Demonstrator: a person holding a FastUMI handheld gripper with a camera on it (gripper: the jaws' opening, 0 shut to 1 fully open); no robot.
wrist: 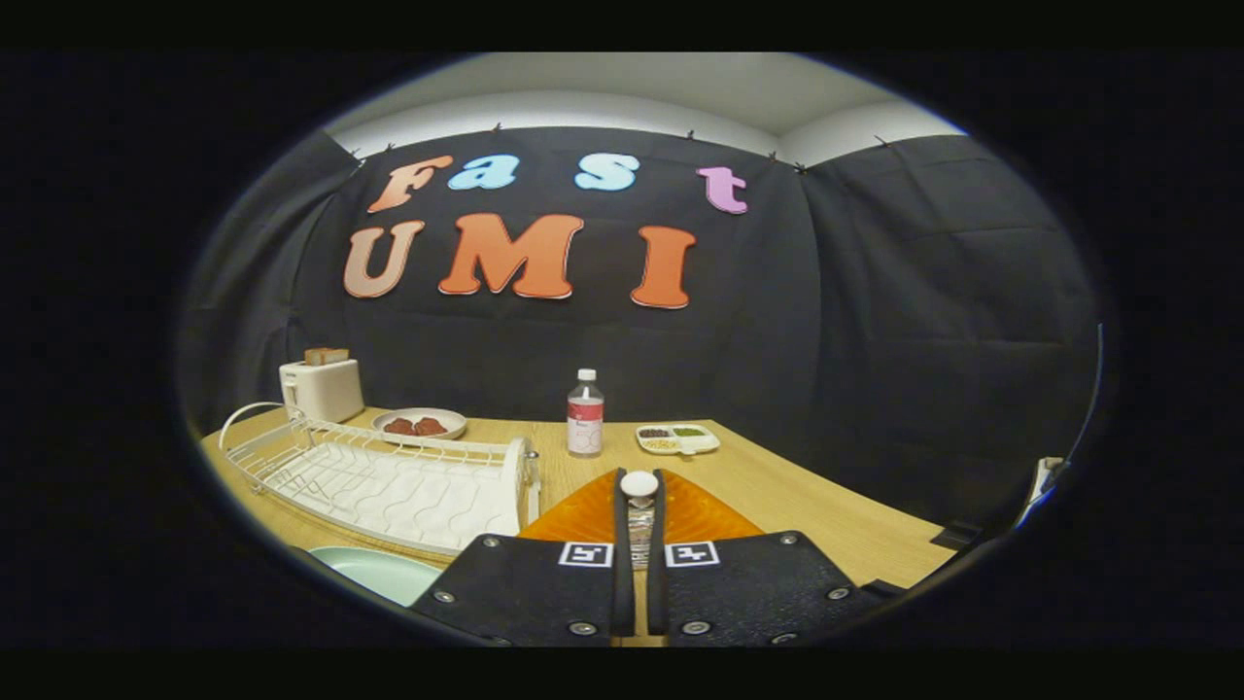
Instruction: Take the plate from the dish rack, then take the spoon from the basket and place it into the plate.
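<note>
Gripper view: tool clenched on slim spoon, round white end; white wire rack beside.

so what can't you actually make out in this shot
- Spoon, gripper view: the shut fingers hide its sides; only a white tip and a glinting strip show in the slit.
- Orange basket: its near part sits behind the gripper, inside unseen.
- Pale green plate: cut off beside the gripper.
- Small tray and far plate: contents too small to name.
</note>
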